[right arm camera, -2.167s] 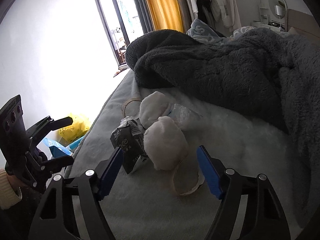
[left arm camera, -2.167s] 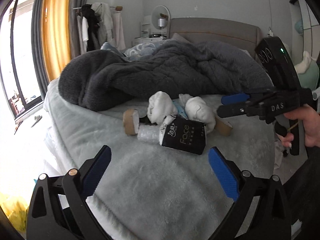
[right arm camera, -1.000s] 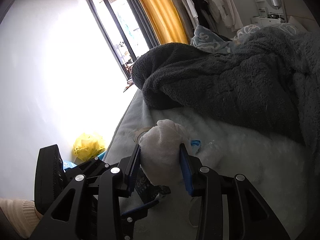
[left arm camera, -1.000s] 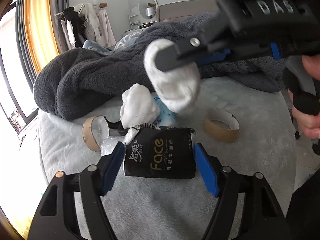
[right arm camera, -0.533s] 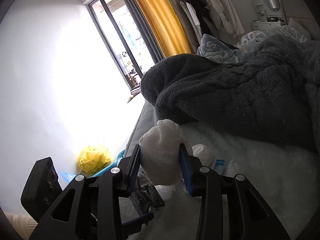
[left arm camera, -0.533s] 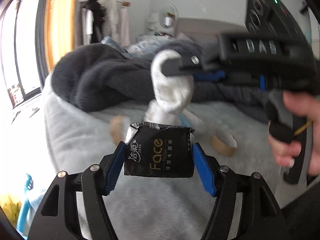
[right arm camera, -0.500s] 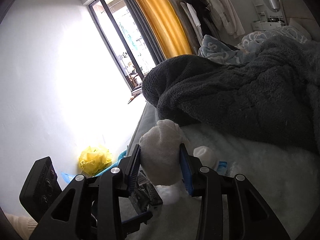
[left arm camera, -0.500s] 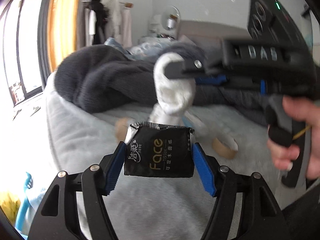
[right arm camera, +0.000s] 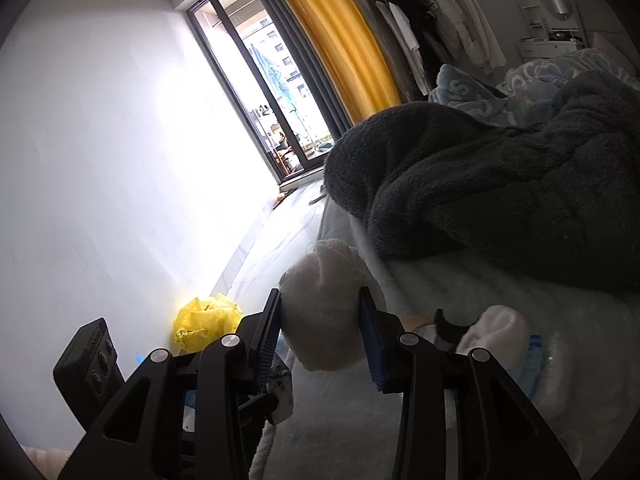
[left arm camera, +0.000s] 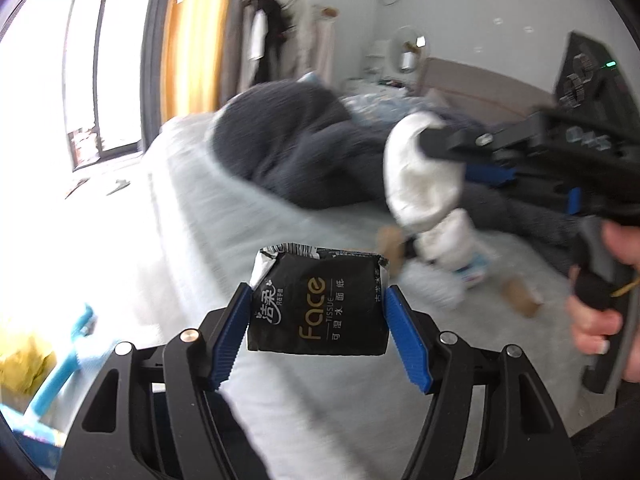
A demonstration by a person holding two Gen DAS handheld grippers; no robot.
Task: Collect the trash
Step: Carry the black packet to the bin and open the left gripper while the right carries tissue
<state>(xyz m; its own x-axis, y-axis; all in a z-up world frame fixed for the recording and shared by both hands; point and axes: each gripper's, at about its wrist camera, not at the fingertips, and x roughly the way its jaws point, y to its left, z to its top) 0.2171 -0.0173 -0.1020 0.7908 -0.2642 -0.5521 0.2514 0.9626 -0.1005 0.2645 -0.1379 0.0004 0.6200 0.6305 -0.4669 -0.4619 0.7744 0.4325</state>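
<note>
- Your left tongs (left arm camera: 318, 322) hang out past the left edge of the pale grey fleece-covered bed (left arm camera: 256, 248), with bare floor and a crumpled yellow plastic bag (right arm camera: 206, 322) below on that side.
- They pinch a black "Face" tissue pack (left arm camera: 320, 304) by its two short ends; its long axis runs straight across from pad to pad, printed face toward you, torn silver top pointing away.
- Your right tongs (right arm camera: 320, 334) squeeze a white balled-up sock (right arm camera: 322, 312) between the blue pads, its narrow end pointing forward and up, over the bed's near edge.
- A second white sock (right arm camera: 496, 328) and brown cardboard tape rings (left arm camera: 520, 300) lie on the bed, near the heaped dark grey fleece blanket (right arm camera: 500, 192).
</note>
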